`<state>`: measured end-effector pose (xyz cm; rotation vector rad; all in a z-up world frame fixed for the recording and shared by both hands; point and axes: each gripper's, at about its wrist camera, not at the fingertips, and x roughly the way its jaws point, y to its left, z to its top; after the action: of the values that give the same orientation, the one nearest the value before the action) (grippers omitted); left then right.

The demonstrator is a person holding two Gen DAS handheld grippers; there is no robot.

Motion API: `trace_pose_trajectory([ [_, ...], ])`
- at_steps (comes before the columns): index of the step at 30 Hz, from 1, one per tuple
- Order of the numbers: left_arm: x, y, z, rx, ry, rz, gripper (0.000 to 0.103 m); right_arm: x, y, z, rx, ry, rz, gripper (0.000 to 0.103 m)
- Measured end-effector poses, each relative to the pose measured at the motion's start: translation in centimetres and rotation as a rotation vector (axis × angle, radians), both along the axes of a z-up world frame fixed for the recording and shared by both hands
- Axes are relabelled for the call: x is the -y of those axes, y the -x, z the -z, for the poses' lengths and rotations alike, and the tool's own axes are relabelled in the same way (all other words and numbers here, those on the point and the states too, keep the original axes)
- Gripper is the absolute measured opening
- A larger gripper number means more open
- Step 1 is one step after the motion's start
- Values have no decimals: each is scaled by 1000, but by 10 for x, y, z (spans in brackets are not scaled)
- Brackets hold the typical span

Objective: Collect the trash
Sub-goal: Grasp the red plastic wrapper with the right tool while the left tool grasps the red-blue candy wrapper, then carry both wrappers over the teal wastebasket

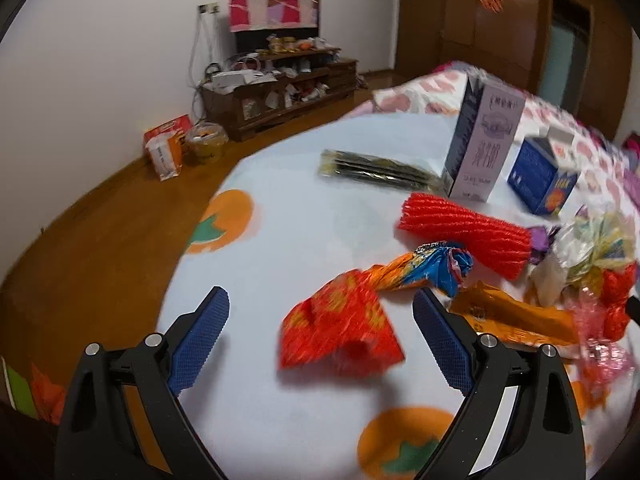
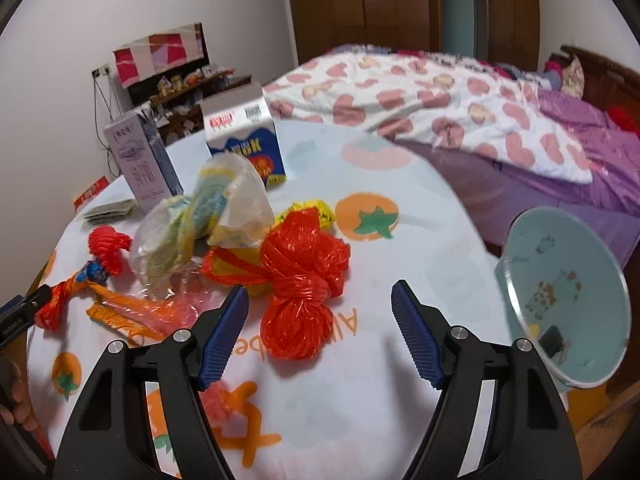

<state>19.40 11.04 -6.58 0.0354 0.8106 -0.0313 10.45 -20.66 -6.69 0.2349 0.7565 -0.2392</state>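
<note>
Wrapper lies between my left gripper's spread jaws, long axis toward two o'clock; right gripper, equally spread, frames a red bag.

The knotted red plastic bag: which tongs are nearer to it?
Right. The right tongs are open with the red plastic bag lying just ahead between their tips. The left tongs are over at the orange wrapper, farther off.

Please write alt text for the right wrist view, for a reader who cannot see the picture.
The open right hand-held gripper frames a knotted red plastic bag lying on a table with an orange-fruit cloth. Behind it lie crumpled wrappers and two standing cartons; a pale blue bin is at the right, a bed beyond.
</note>
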Motion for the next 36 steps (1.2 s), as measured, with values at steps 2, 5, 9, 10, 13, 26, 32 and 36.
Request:
trace_pose_trajectory([
  [2, 5, -10, 9, -45, -10, 11, 89, 1, -6, 6, -23, -20, -7, 70],
  [5, 6, -17, 15, -93, 0, 39, 79, 2, -15, 15, -51, -46, -23, 56],
  [9, 7, -15, 15, -89, 11, 54, 51, 5, -17, 23, -67, -104, -44, 29],
  [10, 8, -15, 15, -88, 10, 59, 40, 5, -15, 22, -60, -105, -46, 26],
  [13, 11, -8, 10, -48, 17, 72, 30, 3, -4, 14, -28, -89, -52, 21],
  [26, 16, 57, -44, 121, 62, 47, 26, 14, 54, -29, 123, -24, -5, 20],
  [32, 47, 80, -77, 205, 77, 113, 26, 25, 68, -37, 147, 9, 26, 20],
  [36, 81, 86, -79, 202, 96, 180, 26, 38, 78, -38, 153, 7, 54, 20],
])
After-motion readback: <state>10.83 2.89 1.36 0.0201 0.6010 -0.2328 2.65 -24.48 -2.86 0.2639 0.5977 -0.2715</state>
